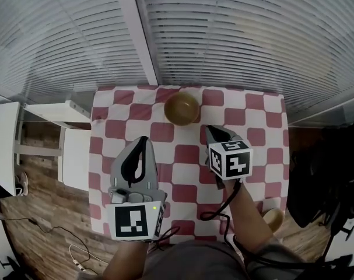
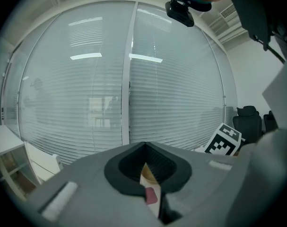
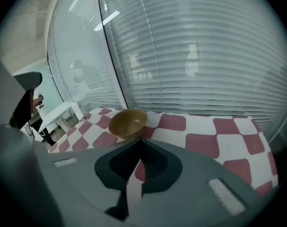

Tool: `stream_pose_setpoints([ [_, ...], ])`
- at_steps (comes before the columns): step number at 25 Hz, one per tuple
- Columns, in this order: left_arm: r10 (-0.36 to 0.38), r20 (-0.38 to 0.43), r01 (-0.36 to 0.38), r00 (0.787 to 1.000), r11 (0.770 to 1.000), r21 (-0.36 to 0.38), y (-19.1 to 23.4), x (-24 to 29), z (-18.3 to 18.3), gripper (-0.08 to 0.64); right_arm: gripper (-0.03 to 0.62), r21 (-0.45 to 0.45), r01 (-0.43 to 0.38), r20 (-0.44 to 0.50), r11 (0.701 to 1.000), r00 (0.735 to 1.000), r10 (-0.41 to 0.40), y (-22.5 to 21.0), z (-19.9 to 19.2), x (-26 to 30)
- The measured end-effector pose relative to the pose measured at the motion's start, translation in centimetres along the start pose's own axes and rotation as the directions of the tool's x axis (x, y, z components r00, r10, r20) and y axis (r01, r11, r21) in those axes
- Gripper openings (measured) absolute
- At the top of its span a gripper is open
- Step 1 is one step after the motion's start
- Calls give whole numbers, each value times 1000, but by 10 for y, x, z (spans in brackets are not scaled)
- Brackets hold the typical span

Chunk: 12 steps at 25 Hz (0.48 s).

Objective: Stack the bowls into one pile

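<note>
A single brown bowl (image 1: 182,108) stands at the far middle of the red-and-white checked table (image 1: 252,107); I cannot tell whether others are nested in it. My left gripper (image 1: 143,139) hovers over the near left of the table, shut and holding nothing, well short of the bowl. My right gripper (image 1: 207,128) is also shut and holds nothing, just near and right of the bowl. In the right gripper view the bowl (image 3: 127,122) sits just beyond the shut jaws (image 3: 142,140). The left gripper view points up at the blinds; its jaws (image 2: 144,144) meet at the tip.
Window blinds (image 1: 223,34) run close behind the table's far edge. A white shelf unit (image 1: 72,147) stands against the table's left side. Dark chairs and bags (image 1: 322,174) crowd the right. Cables (image 1: 54,232) lie on the wooden floor.
</note>
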<state>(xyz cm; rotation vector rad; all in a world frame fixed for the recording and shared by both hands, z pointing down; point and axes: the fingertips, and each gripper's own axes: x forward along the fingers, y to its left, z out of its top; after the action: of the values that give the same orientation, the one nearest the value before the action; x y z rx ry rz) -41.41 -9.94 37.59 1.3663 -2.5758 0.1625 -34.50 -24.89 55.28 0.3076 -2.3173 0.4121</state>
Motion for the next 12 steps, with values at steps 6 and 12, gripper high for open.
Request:
stream_pose_setpoints([
  [6,-4,-16,4,1000,1000,-8,2,9,-7,0,26,3,1,10,1000,1000,-1,-1,7,9],
  [12,-3,-29,2,1000,1000,-17,5,15,-11,0,28,3,-5,32,1000,999,5,1,19,14],
])
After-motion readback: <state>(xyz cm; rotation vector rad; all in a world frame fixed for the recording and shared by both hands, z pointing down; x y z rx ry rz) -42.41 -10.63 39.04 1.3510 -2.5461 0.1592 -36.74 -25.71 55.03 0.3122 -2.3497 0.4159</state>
